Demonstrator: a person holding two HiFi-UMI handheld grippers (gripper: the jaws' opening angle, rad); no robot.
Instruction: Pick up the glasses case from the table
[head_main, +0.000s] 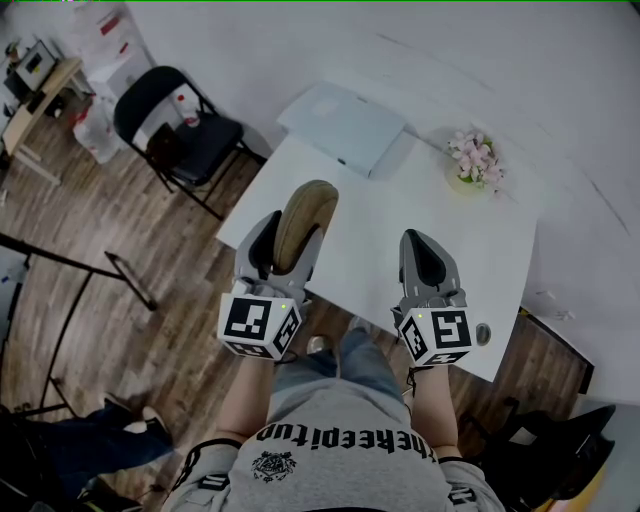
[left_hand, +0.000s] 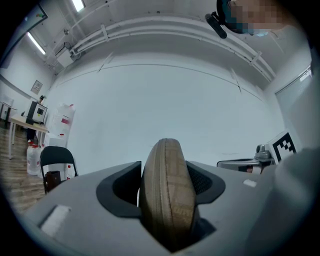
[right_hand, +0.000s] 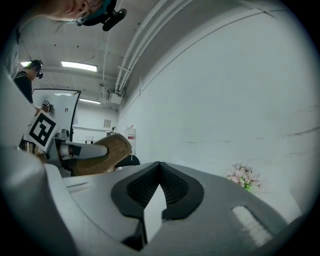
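Observation:
The brown, woven-looking glasses case (head_main: 308, 205) is held off the white table (head_main: 372, 235), clamped between the two jaws of my left gripper (head_main: 293, 232). In the left gripper view the case (left_hand: 167, 192) stands on edge and fills the gap between the dark pads, its rounded end sticking out past them. To the right of it, my right gripper (head_main: 425, 248) hovers over the table with its tips together and nothing in them. From the right gripper view the case (right_hand: 112, 146) shows at the left, and that gripper's own jaws (right_hand: 160, 167) meet at their tips.
A closed white laptop (head_main: 343, 127) lies at the table's far edge. A small pot of pink flowers (head_main: 475, 160) stands at the far right corner. A black folding chair (head_main: 180, 125) stands on the wood floor left of the table. The white wall is close behind.

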